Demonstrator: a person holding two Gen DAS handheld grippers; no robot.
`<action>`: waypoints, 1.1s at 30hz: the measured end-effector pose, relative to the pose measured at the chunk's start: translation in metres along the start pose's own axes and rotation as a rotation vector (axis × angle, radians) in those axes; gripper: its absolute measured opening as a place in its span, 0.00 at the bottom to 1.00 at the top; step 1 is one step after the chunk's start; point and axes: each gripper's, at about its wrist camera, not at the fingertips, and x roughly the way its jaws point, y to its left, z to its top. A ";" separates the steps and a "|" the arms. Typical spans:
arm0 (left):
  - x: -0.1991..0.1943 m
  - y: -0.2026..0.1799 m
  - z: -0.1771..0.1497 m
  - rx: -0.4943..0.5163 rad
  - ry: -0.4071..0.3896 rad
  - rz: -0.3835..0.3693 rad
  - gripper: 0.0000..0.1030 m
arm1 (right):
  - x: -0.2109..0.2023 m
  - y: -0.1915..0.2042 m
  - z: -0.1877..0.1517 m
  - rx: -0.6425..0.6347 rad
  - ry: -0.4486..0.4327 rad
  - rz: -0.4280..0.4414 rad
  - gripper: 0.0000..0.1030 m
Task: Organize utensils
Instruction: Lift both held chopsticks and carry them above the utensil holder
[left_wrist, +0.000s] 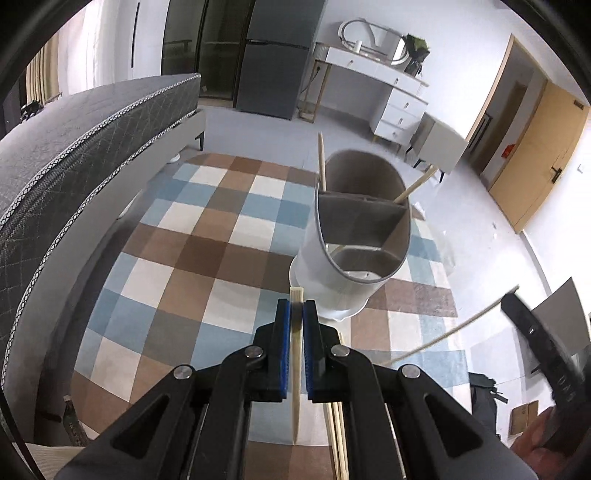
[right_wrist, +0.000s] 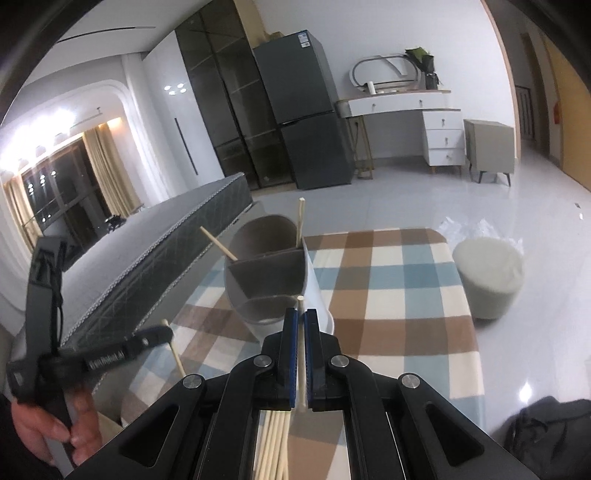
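Left gripper (left_wrist: 296, 308) clamps one chopstick (left_wrist: 296, 369), right gripper (right_wrist: 300, 317) another (right_wrist: 301, 354), both just short of the white holder (left_wrist: 354, 236); two sticks already lean in its far compartment; checked cloth lies bare around the holder's base

Grey mattress (left_wrist: 74, 155); dark fridge (right_wrist: 306, 110); white dresser (right_wrist: 424, 122) (oval mirror (right_wrist: 388, 70) above); checked cloth (left_wrist: 177, 258)

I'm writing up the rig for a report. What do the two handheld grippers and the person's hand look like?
Both the left gripper and right gripper are matte black, with angular linkage arms, silver round pivot bolts and blue ribbed pads. Seen from the right wrist view, the left one bears small white lettering on its side. The hand is bare, ungloved.
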 end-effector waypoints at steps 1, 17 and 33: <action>-0.004 0.001 0.001 -0.004 -0.009 -0.009 0.02 | -0.002 0.001 -0.001 0.001 -0.004 -0.004 0.03; -0.027 -0.007 0.021 0.078 -0.025 -0.070 0.01 | -0.021 0.015 -0.007 -0.006 -0.044 -0.058 0.03; -0.078 -0.028 0.071 0.127 -0.025 -0.179 0.01 | -0.041 0.047 0.058 -0.100 -0.103 -0.024 0.02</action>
